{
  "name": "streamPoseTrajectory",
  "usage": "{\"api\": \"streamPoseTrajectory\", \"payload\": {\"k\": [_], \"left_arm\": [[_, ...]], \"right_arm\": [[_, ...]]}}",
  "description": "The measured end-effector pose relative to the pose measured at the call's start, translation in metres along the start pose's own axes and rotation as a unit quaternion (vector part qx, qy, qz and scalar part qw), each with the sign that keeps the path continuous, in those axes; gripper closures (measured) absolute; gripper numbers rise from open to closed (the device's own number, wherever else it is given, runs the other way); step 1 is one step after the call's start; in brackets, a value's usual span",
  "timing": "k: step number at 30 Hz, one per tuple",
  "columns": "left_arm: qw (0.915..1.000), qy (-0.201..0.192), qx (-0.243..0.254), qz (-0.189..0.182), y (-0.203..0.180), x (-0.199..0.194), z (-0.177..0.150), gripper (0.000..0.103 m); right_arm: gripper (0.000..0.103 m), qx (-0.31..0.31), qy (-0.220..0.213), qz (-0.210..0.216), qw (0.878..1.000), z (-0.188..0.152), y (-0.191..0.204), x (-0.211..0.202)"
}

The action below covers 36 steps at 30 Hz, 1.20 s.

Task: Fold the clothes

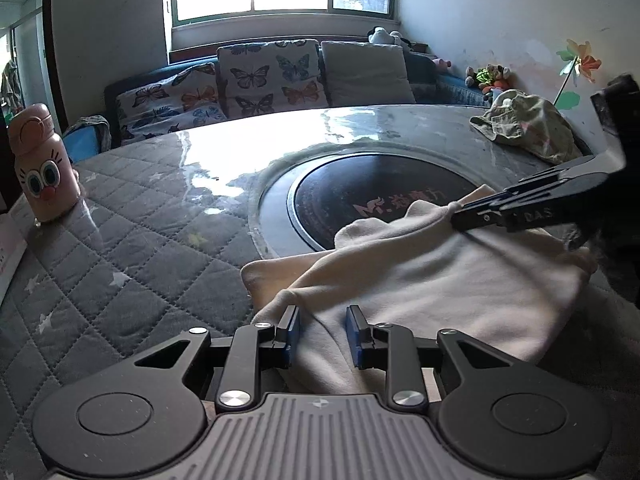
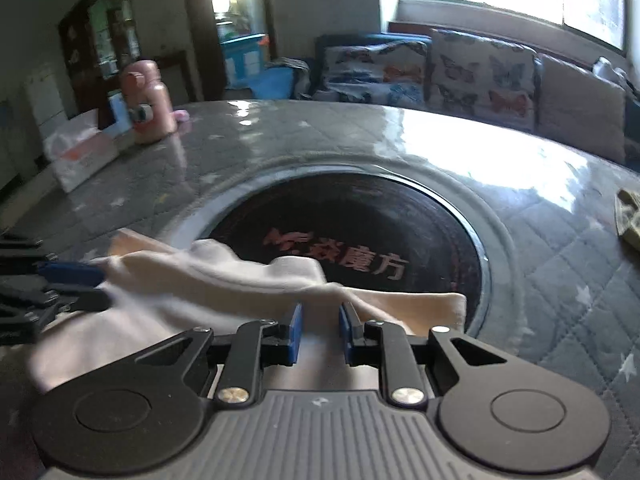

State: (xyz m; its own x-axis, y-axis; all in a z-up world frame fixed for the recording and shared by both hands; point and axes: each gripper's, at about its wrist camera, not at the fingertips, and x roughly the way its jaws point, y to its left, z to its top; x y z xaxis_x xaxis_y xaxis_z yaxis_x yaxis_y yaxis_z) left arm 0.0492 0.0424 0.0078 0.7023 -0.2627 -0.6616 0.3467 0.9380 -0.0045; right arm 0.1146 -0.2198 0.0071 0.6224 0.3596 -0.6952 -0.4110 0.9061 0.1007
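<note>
Cream garment point(image 1: 440, 276) lies bunched on the quilted table point(image 1: 132, 248), partly over the dark round inset point(image 1: 360, 184); a layer is doubled over, edges uneven, so fold looks mid-way w/ squaring left. Left gripper point(image 1: 322, 334) has jaws apart, cloth between, not pinched. Right gripper point(image 2: 321, 334) looks clamped on a cloth ridge. Fabric soft, rumpled.

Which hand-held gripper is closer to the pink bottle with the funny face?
Left. The left hand-held gripper is on the cream cloth's bottle-side edge; the pink cartoon-face bottle stands beyond it. The right hand-held gripper is farther across the cloth.
</note>
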Motion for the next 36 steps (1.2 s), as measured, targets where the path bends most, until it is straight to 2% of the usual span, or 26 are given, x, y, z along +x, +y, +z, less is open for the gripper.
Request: {"api": "streamPoseTrajectory", "payload": {"k": [3, 7, 10, 13, 18, 26, 29, 36], "left_arm": [[1.0, -0.002, 0.001, 0.001, 0.0, 0.0, 0.002, 0.074], [1.0, -0.004, -0.002, 0.004, 0.001, 0.004, 0.006, 0.074], [1.0, -0.001, -0.004, 0.007, 0.002, 0.009, 0.008, 0.074], [0.9999, 0.001, -0.005, 0.012, 0.002, 0.013, 0.011, 0.074], [0.9998, -0.015, -0.005, 0.013, -0.001, 0.009, 0.019, 0.074], [0.9993, 0.002, -0.022, 0.028, 0.003, 0.028, 0.026, 0.074], [0.9995, -0.007, -0.012, 0.03, 0.0, 0.028, 0.03, 0.074], [0.9991, 0.008, -0.004, 0.042, -0.001, 0.041, 0.032, 0.074]], "right_arm": [[0.085, 0.02, -0.01, -0.004, 1.0, 0.004, -0.007, -0.002], [0.085, 0.0, -0.011, 0.009, 1.0, 0.006, 0.003, -0.009], [0.085, -0.016, 0.001, 0.006, 1.0, 0.005, 0.011, 0.003], [0.086, -0.004, 0.0, 0.001, 1.0, 0.008, 0.008, 0.009], [0.086, -0.012, -0.012, -0.001, 1.0, 0.01, 0.012, -0.003], [0.084, 0.003, -0.001, -0.004, 1.0, 0.006, 0.007, 0.006], [0.083, -0.008, -0.006, -0.003, 1.0, 0.007, 0.011, 0.001], [0.083, -0.007, -0.001, -0.007, 1.0, 0.007, 0.012, 0.007]]}}
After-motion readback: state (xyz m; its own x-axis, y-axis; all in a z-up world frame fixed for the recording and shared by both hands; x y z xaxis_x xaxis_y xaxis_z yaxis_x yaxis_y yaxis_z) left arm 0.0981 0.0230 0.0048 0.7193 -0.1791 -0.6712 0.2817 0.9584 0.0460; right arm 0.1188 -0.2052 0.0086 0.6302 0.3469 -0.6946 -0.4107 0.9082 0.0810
